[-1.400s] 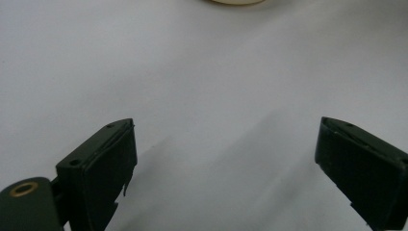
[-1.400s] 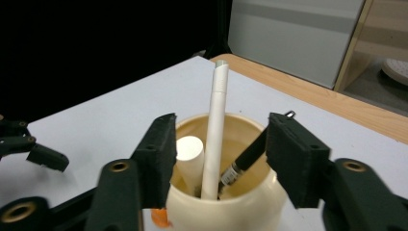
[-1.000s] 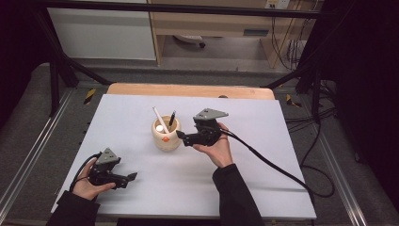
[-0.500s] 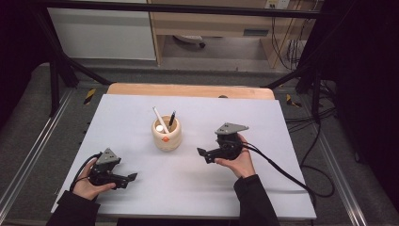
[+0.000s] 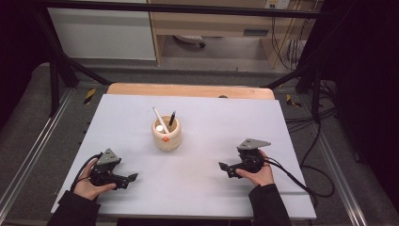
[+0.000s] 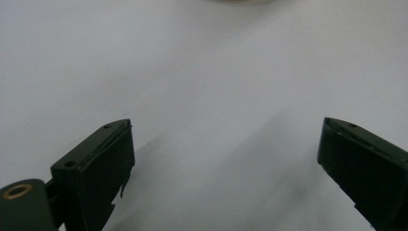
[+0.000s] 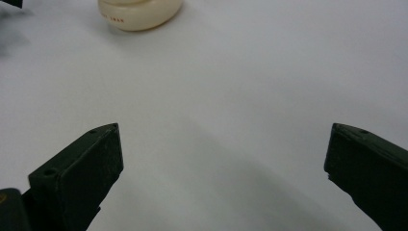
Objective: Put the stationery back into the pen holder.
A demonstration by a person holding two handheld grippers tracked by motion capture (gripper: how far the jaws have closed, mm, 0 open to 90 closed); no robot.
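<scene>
A cream wooden cup (image 5: 166, 135) stands near the middle of the white table (image 5: 226, 122) and holds a white pen (image 5: 158, 117) and a black pen (image 5: 171, 119). My left gripper (image 5: 132, 178) rests low at the front left in a hand, jaws open over bare table (image 6: 226, 126). My right gripper (image 5: 223, 167) sits low at the front right, pointing left. Its jaws have just been opening and now stand wide with nothing between them (image 7: 226, 128). The cup's base (image 7: 139, 12) lies far ahead of them.
A wooden board edge (image 5: 188, 89) runs along the table's far side. Black cables (image 5: 301, 181) trail off the right gripper across the table's front right corner. Metal frame rails (image 5: 28, 155) flank the table.
My right gripper has moved from beside the cup back toward the front right and down to the table. The left gripper has stayed where it was.
</scene>
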